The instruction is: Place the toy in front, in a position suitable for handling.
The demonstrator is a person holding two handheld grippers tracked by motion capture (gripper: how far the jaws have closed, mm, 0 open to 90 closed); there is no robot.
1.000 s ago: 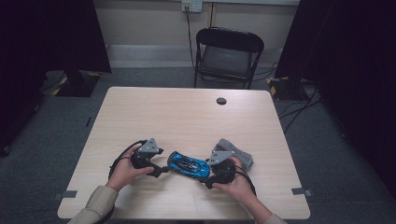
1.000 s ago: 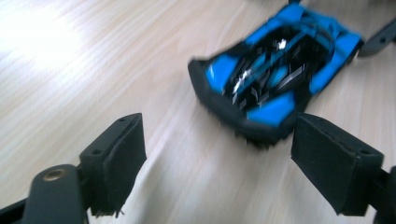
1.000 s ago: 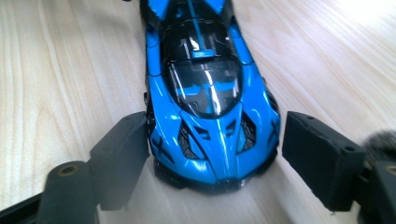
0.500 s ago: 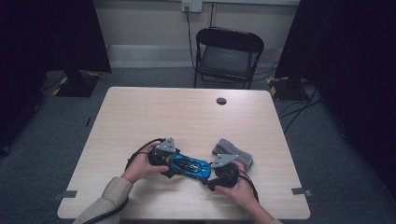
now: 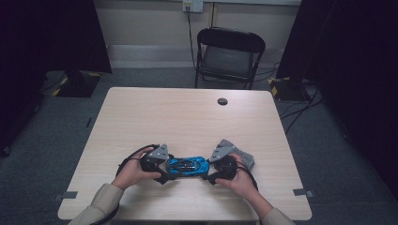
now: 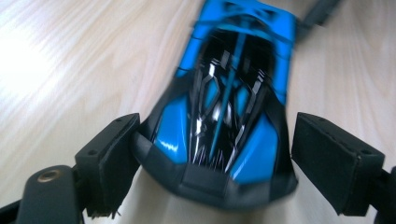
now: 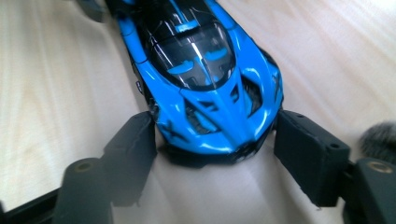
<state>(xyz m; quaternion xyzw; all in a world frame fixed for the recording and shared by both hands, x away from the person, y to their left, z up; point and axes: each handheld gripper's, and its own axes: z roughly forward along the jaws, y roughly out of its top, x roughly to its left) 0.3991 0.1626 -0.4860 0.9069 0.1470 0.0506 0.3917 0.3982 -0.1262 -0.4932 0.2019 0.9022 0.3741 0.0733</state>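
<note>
A blue and black toy car (image 5: 187, 166) lies on the light wooden table (image 5: 187, 117) near its front edge, between my two grippers. My left gripper (image 5: 169, 167) comes at its tail. In the left gripper view the car (image 6: 224, 93) sits between the jaws, which have just been closing; the left pad (image 6: 112, 154) is at the car's corner, and a thin gap separates the right pad (image 6: 331, 163) from it. My right gripper (image 5: 207, 172) has also just been closing, and its pads (image 7: 135, 149) press both sides of the car's nose (image 7: 210, 102).
A grey cloth (image 5: 243, 157) lies just behind my right gripper; a corner of it (image 7: 378, 135) shows in the right gripper view. A small dark disc (image 5: 222, 101) sits near the table's far edge. A black folding chair (image 5: 229, 54) stands beyond the table.
My left gripper has moved right, up to the car's tail, and now frames it. The right gripper has stayed at the car's nose. The car has shifted little.
</note>
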